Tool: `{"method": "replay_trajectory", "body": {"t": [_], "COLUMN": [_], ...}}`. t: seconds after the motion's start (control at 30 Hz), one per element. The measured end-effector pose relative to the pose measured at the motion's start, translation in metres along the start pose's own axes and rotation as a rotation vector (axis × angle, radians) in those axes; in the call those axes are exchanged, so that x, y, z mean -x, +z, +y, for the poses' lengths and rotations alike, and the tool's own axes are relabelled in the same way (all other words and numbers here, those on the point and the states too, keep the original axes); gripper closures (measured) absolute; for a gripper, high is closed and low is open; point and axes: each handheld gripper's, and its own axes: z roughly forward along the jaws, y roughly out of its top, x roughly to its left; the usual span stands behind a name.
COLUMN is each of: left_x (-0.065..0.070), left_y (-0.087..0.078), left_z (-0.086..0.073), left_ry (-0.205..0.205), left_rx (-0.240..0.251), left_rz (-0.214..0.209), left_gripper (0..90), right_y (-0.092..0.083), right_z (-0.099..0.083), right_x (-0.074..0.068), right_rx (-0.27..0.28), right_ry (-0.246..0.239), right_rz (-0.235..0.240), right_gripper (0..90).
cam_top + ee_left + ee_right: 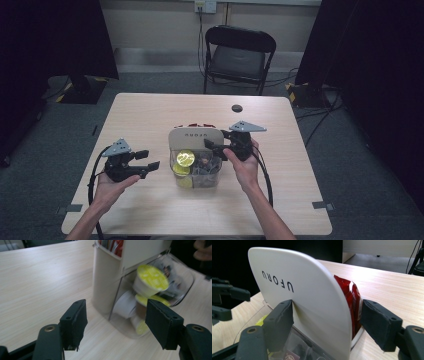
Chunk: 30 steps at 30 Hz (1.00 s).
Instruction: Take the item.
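Observation:
A white organizer (195,135) marked UFORU stands mid-table. Its clear front bin (185,282) holds yellow-lidded capsules (185,158) and dark ones; the yellow-lidded capsules (152,277) sit against the clear wall. Red sachets (348,297) stand in the back compartment. My right gripper (329,320) straddles the white panel (312,295) and the sachets from the organizer's right end. One pad lies against the panel front; the other is at the sachets' edge, and contact there is unclear. My left gripper (117,322) is raised to the left of the organizer, open, with nothing between its jaws.
A small black disc (236,108) lies near the table's far edge. A black folding chair (237,52) stands beyond the table (150,110). Dark curtains and stand bases flank both sides of the room. Cables trail from both grippers toward the near edge.

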Motion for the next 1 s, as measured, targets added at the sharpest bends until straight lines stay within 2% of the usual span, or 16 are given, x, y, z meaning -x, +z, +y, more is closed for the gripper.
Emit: {"method": "replay_trajectory", "body": {"t": [0.1,0.23,0.37,0.57,0.77,0.83,1.0], "left_x": [0.005,0.01,0.013,0.021,0.032,0.034,0.036], "left_y": [0.004,0.007,0.011,0.019,0.026,0.032,0.041], "left_z": [0.006,0.017,0.023,0.031,0.039,0.041,0.041], "left_ry": [0.012,0.033,0.018,0.035,0.069,0.07,0.063], "left_rx": [0.0,0.018,0.048,0.058,0.044,0.041,0.013], "left_rz": [-0.022,-0.024,-0.048,-0.082,-0.114,-0.134,-0.146], "left_gripper": [32.8,33.1,37.8,39.2,40.8,42.0,41.0], "right_y": [0.0,0.0,0.001,0.005,0.007,0.006,0.006], "right_z": [0.0,0.001,0.002,0.003,0.003,0.004,0.004], "right_x": [0.001,0.002,0.002,0.002,0.0,0.0,0.0], "right_rx": [-0.002,0.0,-0.003,-0.006,-0.013,-0.011,-0.013], "right_ry": [0.001,0.007,0.005,0.006,-0.002,-0.003,-0.004], "right_rz": [0.005,0.013,0.013,0.029,0.03,0.029,0.026], "right_gripper": [26.2,25.6,25.0,23.4,23.8,23.9,24.5]}}
